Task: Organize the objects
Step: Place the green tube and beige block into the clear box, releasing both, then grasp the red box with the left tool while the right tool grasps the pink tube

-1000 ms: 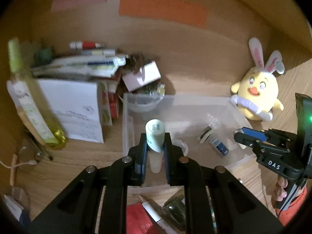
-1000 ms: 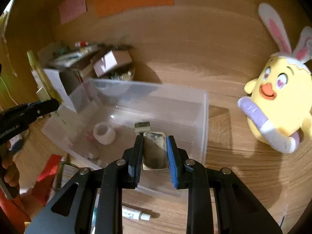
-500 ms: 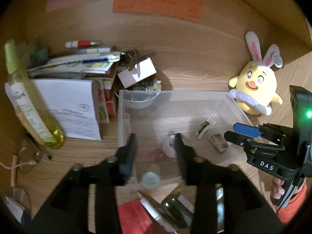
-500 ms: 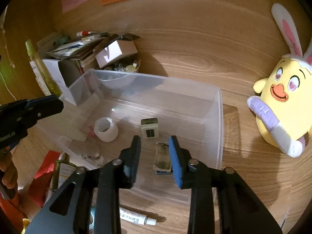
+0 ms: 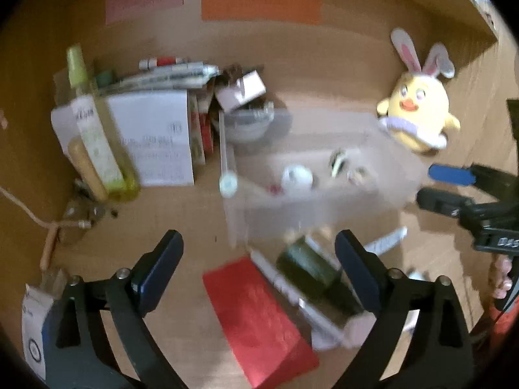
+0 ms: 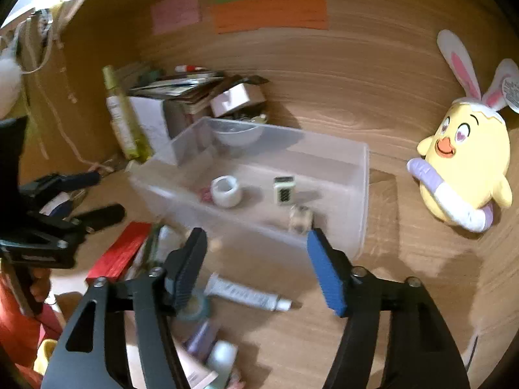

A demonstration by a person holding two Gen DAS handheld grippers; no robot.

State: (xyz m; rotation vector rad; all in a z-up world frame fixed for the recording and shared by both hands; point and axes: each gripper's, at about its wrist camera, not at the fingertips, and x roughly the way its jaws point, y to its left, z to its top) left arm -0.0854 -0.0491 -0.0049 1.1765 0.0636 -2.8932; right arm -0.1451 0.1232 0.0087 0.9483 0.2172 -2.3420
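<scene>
A clear plastic bin (image 6: 358, 194) (image 5: 324, 214) on the wooden desk holds a white tape roll (image 6: 226, 191), a small checkered piece (image 6: 283, 189) and a small flat bottle (image 6: 301, 218). A green-capped tube (image 5: 228, 183) lies blurred at the bin's left wall. My right gripper (image 6: 256, 240) hangs in front of the bin, its jaws opening with nothing between them. My left gripper (image 5: 258, 243) is also opening wide and empty, above a red packet (image 5: 259, 317) and a dark green bottle (image 5: 308, 269).
A yellow plush chick (image 6: 464, 162) sits right of the bin. Behind it are stacked papers, boxes (image 5: 155, 136), a tall yellow-green bottle (image 5: 94, 136) and a bowl (image 6: 238, 134). A white tube (image 6: 246, 295) and small cosmetics lie on the desk in front.
Both grippers went from shut to open. The left let go of the green-capped tube and the right let go of the small flat bottle, both into the bin. Both have pulled back from it.
</scene>
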